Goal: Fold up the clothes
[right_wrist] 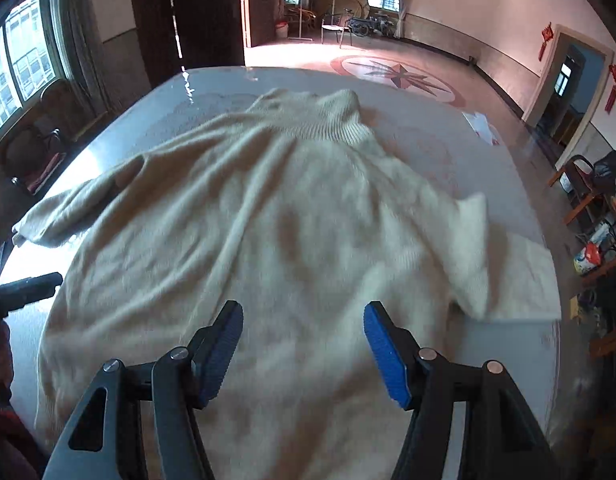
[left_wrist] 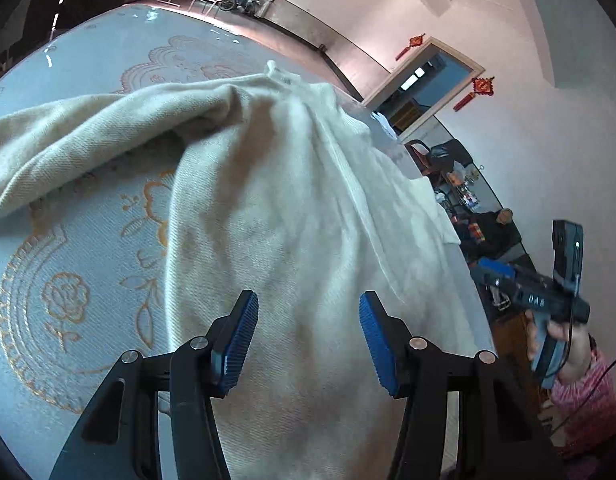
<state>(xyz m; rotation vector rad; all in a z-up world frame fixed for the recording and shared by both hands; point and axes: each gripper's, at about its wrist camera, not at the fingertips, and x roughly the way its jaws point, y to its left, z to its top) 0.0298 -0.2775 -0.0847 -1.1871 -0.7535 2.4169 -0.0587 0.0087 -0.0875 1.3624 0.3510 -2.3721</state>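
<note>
Two grippers hover over one cream sweater [right_wrist: 267, 208] spread across the patterned tablecloth [left_wrist: 79, 280], its ribbed collar [right_wrist: 336, 120] at the far end and one sleeve [right_wrist: 79, 208] trailing off to the left in the right wrist view. Left gripper [left_wrist: 308, 344] has its blue pads spread apart above the knit with nothing between them, and the right gripper [right_wrist: 303, 352] is the same, jaws parted and empty over the body of the sweater. Off the table's edge, a hand [left_wrist: 564, 344] in a pink sleeve holds the right tool's grip.
</note>
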